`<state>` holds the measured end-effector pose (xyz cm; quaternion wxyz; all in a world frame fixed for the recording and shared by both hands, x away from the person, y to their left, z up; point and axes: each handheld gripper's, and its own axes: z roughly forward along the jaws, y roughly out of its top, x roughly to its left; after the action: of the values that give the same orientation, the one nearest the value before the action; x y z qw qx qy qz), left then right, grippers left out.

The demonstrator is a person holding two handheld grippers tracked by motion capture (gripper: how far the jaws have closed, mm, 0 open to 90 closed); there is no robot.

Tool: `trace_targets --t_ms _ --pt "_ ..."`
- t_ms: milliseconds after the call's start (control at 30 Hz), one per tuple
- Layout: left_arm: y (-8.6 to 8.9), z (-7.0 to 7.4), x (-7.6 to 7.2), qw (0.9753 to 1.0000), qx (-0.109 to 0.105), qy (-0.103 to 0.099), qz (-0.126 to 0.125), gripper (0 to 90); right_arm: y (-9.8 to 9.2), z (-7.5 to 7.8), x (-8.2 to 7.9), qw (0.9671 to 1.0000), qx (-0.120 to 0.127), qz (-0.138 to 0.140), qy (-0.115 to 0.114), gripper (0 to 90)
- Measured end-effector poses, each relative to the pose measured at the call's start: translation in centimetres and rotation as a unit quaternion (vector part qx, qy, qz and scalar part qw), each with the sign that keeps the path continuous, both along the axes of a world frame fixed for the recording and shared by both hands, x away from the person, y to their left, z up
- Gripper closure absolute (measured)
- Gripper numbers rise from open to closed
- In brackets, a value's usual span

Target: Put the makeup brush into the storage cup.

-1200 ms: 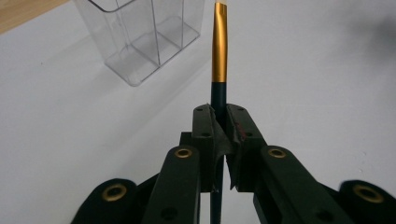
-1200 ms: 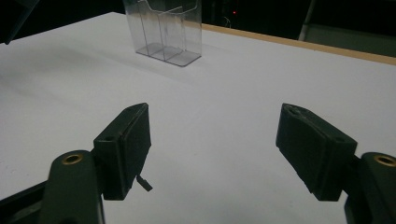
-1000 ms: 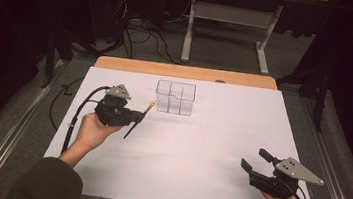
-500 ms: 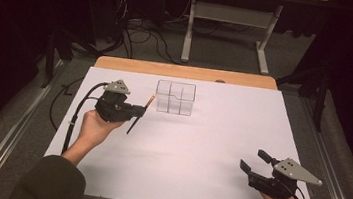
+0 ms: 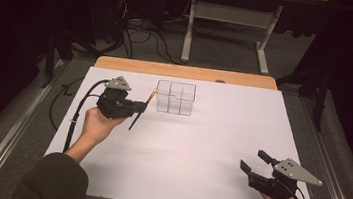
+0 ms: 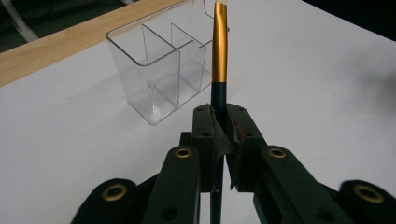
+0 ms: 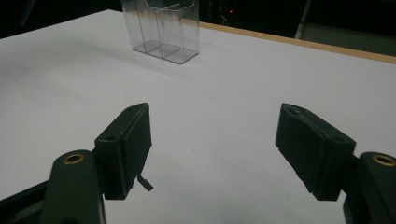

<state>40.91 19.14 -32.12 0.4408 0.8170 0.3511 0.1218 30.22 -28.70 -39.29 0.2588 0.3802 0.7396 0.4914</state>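
1 slim dark pen with gold end (image 6: 219, 51) pinched mid-shaft by left gripper (image 6: 219, 128): light, stiff, slippery. Right gripper (image 7: 215, 149) spread wide, idle.

Your left gripper (image 5: 139, 106) hovers just left of the organizer (image 5: 175, 98), its 2 jaws clamped tight on a pen (image 6: 219, 51), your hand wrapped beneath its body. Your right gripper (image 5: 254, 162) sits well right of the organizer and nearer you, jaws spread wide with nothing between them.
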Motion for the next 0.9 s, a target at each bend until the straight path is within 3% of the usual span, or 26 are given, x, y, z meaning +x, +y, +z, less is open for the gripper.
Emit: trace_targets --t_ms 900 --pt "-0.5 0.9 1.8 0.9988 -0.038 -0.014 0.027 82.2 0.1 0.0 0.0 1.0000 0.000 0.004 0.004 28.5"
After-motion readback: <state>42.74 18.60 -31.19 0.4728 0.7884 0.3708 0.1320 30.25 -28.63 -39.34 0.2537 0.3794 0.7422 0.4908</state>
